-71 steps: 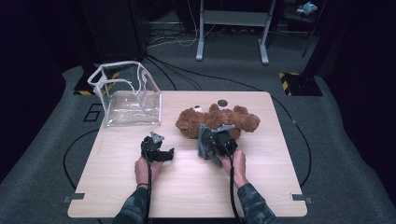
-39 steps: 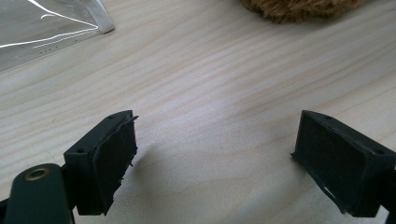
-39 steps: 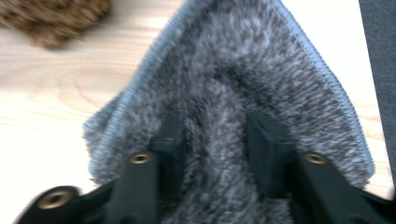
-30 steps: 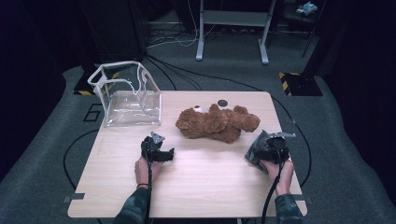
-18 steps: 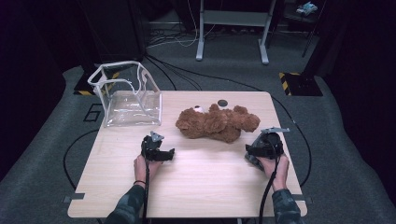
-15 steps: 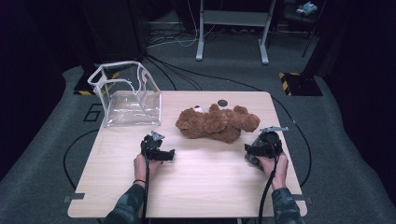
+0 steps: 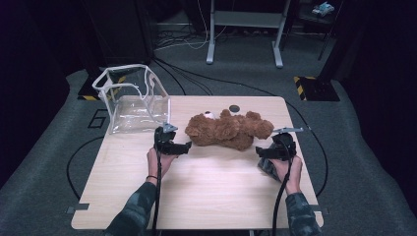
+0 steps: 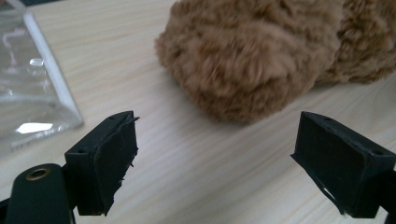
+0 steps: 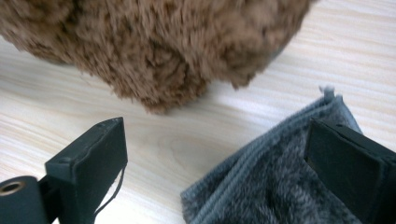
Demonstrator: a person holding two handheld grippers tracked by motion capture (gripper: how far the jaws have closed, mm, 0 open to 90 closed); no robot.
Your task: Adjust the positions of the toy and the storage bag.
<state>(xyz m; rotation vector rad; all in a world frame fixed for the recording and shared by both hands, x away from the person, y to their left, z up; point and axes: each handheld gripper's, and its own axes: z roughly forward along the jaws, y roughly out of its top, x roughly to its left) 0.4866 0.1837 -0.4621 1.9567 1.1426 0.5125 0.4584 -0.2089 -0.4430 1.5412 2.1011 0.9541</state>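
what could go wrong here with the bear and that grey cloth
1. The right gripper is open with the grey cloth lying against one of its fingers; closing could snag the cloth rather than the teddy bear.
2. The left gripper is open and short of the bear, with the clear bag close beside it; a sideways sweep might knock the bag.
3. The cloth sits near the table edge and could be dragged off.

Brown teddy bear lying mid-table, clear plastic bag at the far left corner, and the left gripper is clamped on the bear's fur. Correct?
Not quite. The left gripper is open, short of the teddy bear, as the left gripper view shows. The clear plastic bag is placed as stated.
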